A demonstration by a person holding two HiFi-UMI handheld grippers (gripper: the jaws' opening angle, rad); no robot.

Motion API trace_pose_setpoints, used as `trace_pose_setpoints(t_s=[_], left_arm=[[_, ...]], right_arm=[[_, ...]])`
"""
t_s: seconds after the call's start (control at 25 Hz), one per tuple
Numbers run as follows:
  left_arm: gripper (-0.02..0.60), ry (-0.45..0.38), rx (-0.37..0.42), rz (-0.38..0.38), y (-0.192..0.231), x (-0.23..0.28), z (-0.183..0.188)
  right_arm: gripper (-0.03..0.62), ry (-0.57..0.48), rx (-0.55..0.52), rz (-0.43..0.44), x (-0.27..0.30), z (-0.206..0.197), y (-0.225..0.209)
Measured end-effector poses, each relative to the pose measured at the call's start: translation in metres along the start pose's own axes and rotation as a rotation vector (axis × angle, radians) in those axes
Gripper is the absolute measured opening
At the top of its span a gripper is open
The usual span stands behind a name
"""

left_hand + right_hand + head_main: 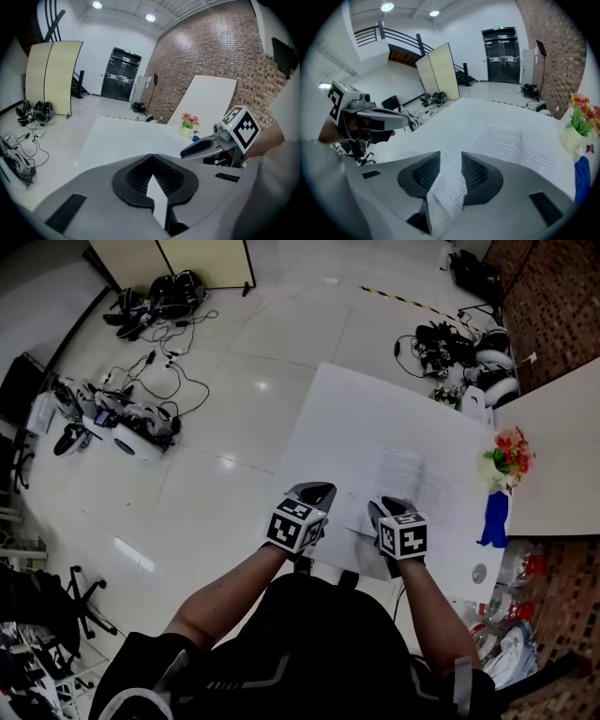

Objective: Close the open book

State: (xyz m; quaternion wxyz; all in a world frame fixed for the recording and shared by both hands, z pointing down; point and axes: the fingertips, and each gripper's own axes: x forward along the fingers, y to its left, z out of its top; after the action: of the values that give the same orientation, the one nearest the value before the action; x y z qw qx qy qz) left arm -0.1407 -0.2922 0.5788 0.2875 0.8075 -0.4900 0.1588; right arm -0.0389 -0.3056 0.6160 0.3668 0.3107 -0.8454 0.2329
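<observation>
Tabletop (328, 418) is white and wide. The book (412, 484) lies flat on its near right part, spread open with printed pages facing up, so the task is not done: nothing is folded over yet as far as I can see.

My right hand-held gripper (451, 166) sits at the book's near edge, jaws parted. One printed leaf (450, 192) stands up between them, but the pads are not pressing on it, so it is released, not gripped.

My left hand-held gripper (151, 161) is just left of the book at the tabletop's near edge, its jaw tips together. A thin white sliver shows in the slot; I cannot tell what it is.

Judgement: early stage, at most one leaf raised. Left to do: catch the leaf or cover, swing that half over onto the other, press shut. Flowers (506, 460) stand beyond the book to the right, well apart, no obstacle.
</observation>
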Motion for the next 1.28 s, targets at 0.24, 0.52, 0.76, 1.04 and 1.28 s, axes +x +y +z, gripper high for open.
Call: trace_pose_setpoints(t_s=[0.24, 0.52, 0.76, 1.04, 1.28], left_arm=[[-0.005, 0.017, -0.001, 0.009, -0.005, -0.003, -0.009], [-0.005, 0.032, -0.016, 0.032, -0.010, -0.003, -0.023], [-0.005, 0.029, -0.037, 0.049, -0.016, -0.010, -0.034], [-0.005, 0.025, -0.073, 0.101, -0.010, -0.024, -0.047], [-0.005, 0.016, -0.093, 0.114, -0.006, -0.030, -0.049]], right_arm=[[0.138, 0.077, -0.165, 0.035, 0.004, -0.024, 0.018], [0.160, 0.186, -0.432, 0.112, 0.011, -0.052, 0.043], [0.160, 0.297, -0.751, 0.109, 0.028, -0.077, 0.054], [0.160, 0.339, -0.963, 0.073, 0.043, -0.094, 0.052], [0.158, 0.343, -0.980, 0.065, 0.047, -0.093, 0.050]])
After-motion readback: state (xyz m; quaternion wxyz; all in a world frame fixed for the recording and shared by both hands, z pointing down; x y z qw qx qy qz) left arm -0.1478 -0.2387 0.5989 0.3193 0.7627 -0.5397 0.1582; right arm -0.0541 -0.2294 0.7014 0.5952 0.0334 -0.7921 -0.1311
